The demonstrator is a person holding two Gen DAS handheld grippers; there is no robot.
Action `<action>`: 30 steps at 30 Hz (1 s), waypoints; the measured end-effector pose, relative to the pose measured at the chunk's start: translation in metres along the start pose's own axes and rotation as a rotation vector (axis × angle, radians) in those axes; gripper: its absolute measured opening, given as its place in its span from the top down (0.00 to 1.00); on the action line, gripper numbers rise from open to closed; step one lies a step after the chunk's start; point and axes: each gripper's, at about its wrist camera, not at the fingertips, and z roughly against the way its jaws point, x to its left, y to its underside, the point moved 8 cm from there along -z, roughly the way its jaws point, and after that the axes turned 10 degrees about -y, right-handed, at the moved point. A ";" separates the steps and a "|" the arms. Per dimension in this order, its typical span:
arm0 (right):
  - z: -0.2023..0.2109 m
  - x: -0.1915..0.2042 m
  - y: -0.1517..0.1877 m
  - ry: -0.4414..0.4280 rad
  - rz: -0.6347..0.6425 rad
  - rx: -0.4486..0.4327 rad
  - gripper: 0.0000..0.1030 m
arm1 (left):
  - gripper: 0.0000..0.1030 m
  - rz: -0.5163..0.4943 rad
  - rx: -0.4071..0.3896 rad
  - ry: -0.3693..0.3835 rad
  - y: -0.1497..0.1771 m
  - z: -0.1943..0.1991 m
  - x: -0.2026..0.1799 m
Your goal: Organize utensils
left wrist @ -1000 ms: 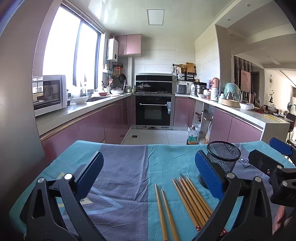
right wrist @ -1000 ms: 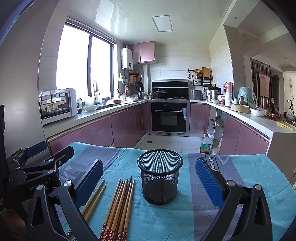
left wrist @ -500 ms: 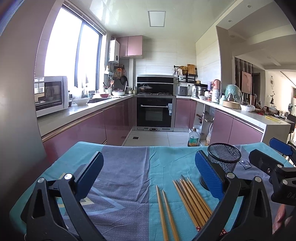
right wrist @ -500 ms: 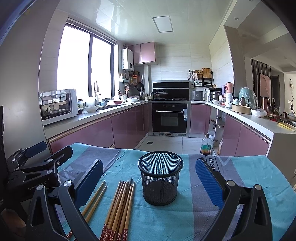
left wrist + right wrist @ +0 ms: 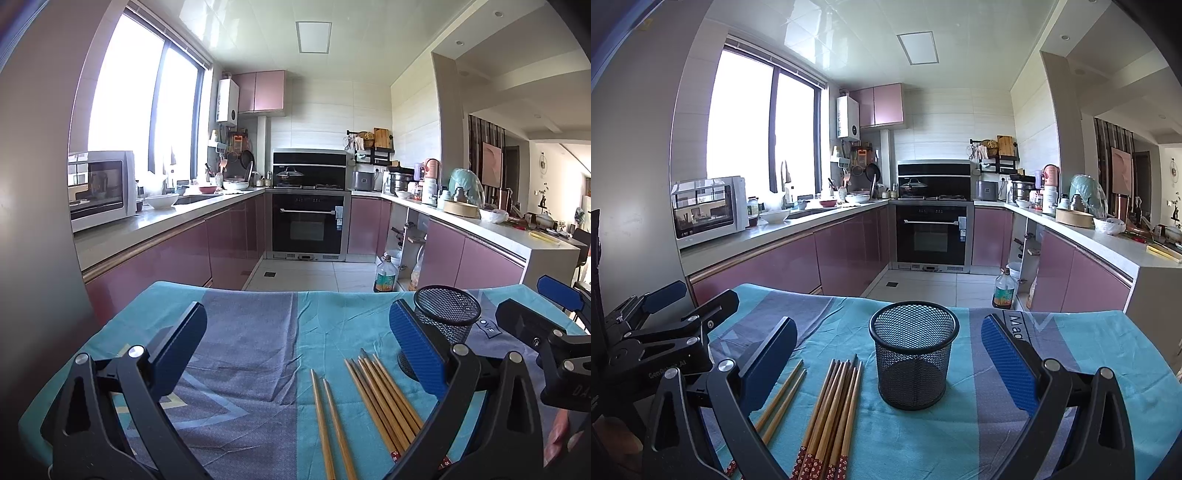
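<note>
Your left gripper [image 5: 297,350] hangs level, jaws spread wide and holding nothing. Your right gripper [image 5: 888,354] matches it (equally wide, equally empty), sitting at about 3 o'clock from the left one.

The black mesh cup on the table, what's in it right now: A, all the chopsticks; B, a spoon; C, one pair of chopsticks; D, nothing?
D: the right wrist view looks into the mesh cup and shows only its bare mesh inside, while the bundle of chopsticks and the separate pair lie flat on the tablecloth beside it.
</note>
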 end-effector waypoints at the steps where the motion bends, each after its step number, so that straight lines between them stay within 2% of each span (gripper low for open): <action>1: 0.000 0.000 0.000 0.000 0.000 -0.001 0.06 | 0.05 0.000 0.000 -0.001 0.000 0.000 0.000; 30: -0.002 0.003 0.003 -0.010 -0.003 -0.003 0.06 | 0.05 0.012 0.005 0.001 -0.001 -0.002 0.000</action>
